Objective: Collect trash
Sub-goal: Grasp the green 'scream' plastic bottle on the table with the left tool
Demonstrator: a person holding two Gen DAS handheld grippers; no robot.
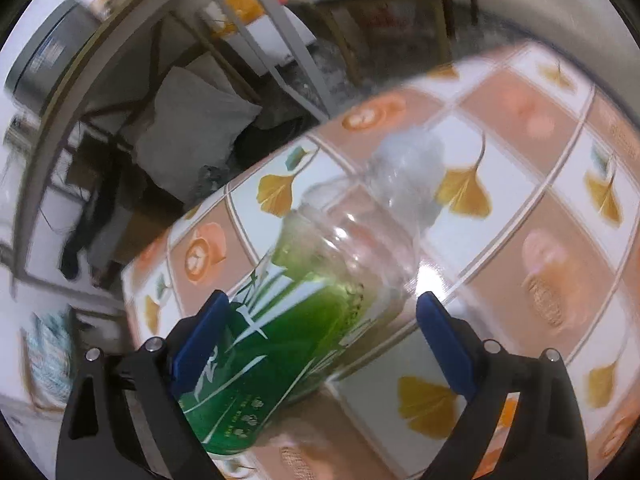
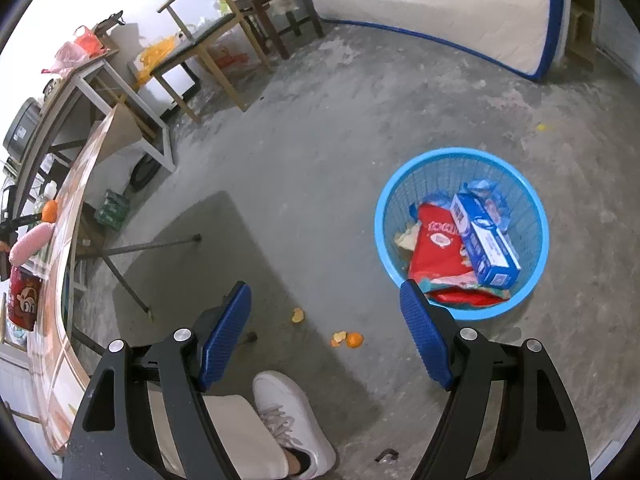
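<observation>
A plastic bottle (image 1: 320, 292) with a green label lies on its side on the patterned counter (image 1: 520, 208), framed between the spread jaws of the left gripper (image 1: 320, 312), which reaches low over the counter; one pad sits against the label while the other stands clear, so the grasp appears not yet closed. The step in hand looks to be picking up the bottle; the next move calls for closing squarely on its body before lifting. The right gripper (image 2: 326, 312), jaws spread and holding nothing, points down at the floor near the blue basket (image 2: 532, 248), already holding wrappers and a box
</observation>
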